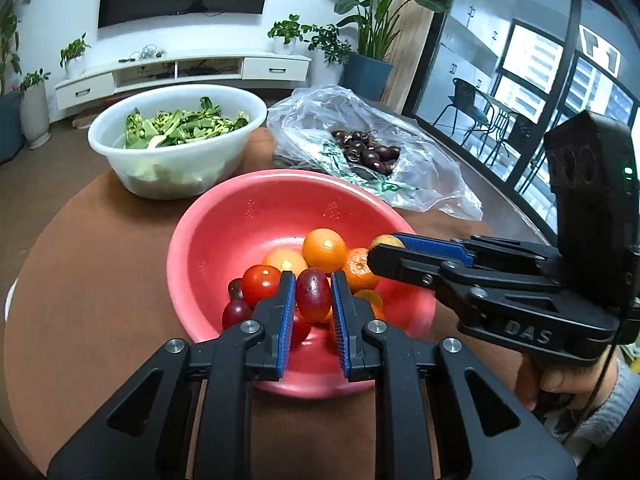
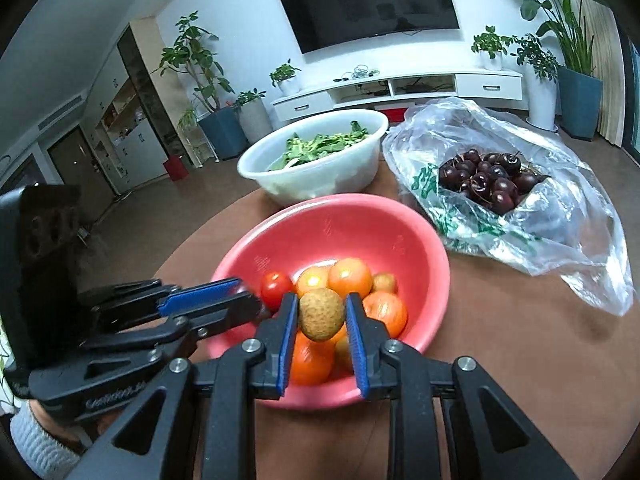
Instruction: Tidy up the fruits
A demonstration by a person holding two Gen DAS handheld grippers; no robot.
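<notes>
While pinched: grape (image 1: 313,295), longan (image 2: 322,314).

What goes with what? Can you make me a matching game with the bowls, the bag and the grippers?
Things:
1. white bowl
2. plastic bag
3. left gripper
4. right gripper

What each one holds:
A. red grape
B. dark cherries
C. green leaves
D. brown speckled fruit

Pairs: 1-C, 2-B, 3-A, 4-D
</notes>
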